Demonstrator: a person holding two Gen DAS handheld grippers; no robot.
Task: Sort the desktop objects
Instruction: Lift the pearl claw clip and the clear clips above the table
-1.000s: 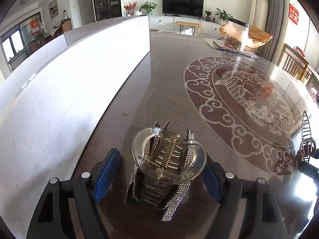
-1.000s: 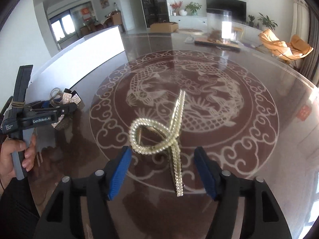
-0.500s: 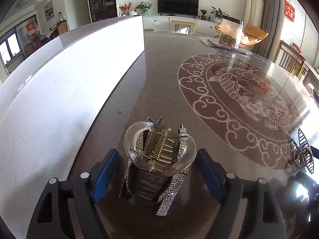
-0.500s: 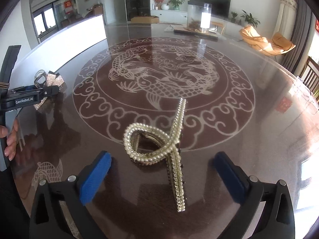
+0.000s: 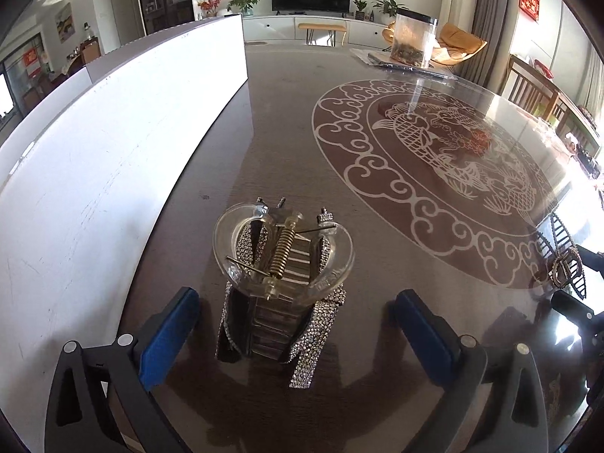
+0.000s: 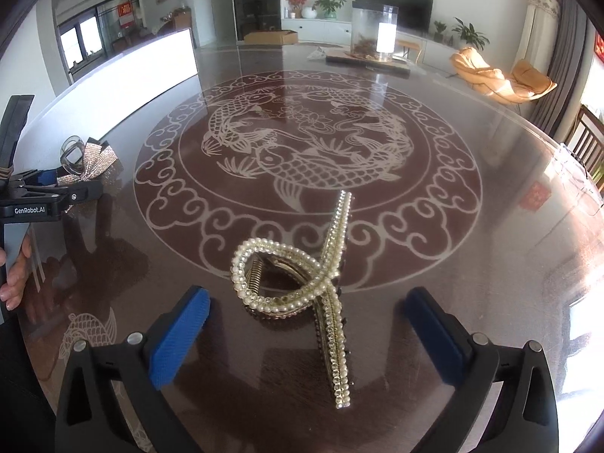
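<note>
your left gripper (image 5: pixel 294 330), marked "genrobot.ai", is opening around the rhinestone clip (image 5: pixel 281 279) on the table (image 5: pixel 287 120), pads clear. your right gripper (image 6: pixel 302 330) gapes wide around the pearl clip (image 6: pixel 302 287), untouched.

Two hair clips lie on the surface (image 6: pixel 490 226): one rhinestone clip (image 5: pixel 281 283) and one pearl clip (image 6: pixel 302 287). One clear container (image 6: pixel 373 34) stands far back. Two tools are there, the left tool (image 5: pixel 292 336) and the right tool (image 6: pixel 305 334).
</note>
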